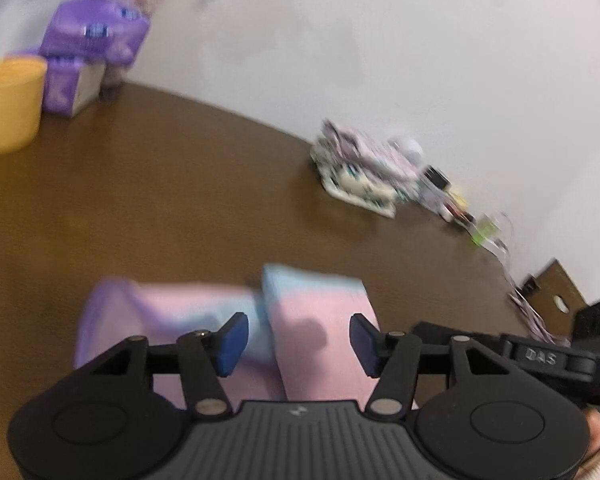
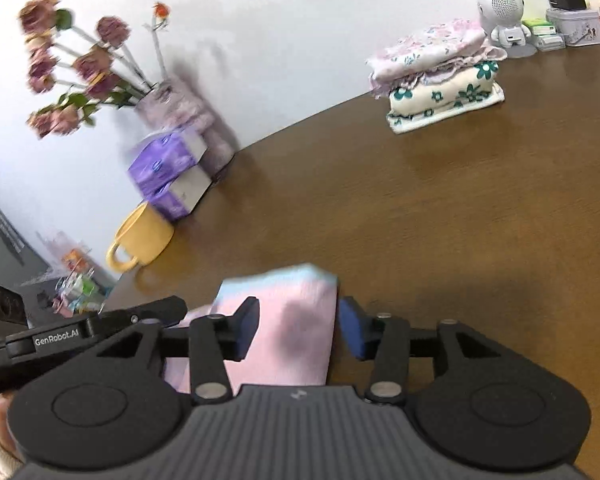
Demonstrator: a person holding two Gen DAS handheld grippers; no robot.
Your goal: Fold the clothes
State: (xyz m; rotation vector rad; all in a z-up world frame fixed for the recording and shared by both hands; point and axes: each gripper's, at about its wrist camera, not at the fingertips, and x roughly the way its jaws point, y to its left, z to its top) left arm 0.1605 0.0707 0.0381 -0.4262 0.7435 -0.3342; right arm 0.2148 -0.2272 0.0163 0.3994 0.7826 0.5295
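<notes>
Pink-and-blue folded garment (image 1: 320, 320) laid on the brown counter (image 1: 180, 200), left hand-held gripper (image 1: 296, 342) spread wide above it, right hand-held gripper (image 2: 298, 330) likewise spread wide (nothing gripped), stack of folded floral clothes (image 2: 440, 76) seen by the wall, yellow mug (image 2: 142, 240) well apart.

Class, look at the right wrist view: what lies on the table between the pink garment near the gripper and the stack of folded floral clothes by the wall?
Nothing: between the pink garment and the folded stack there is only bare brown table.
</notes>
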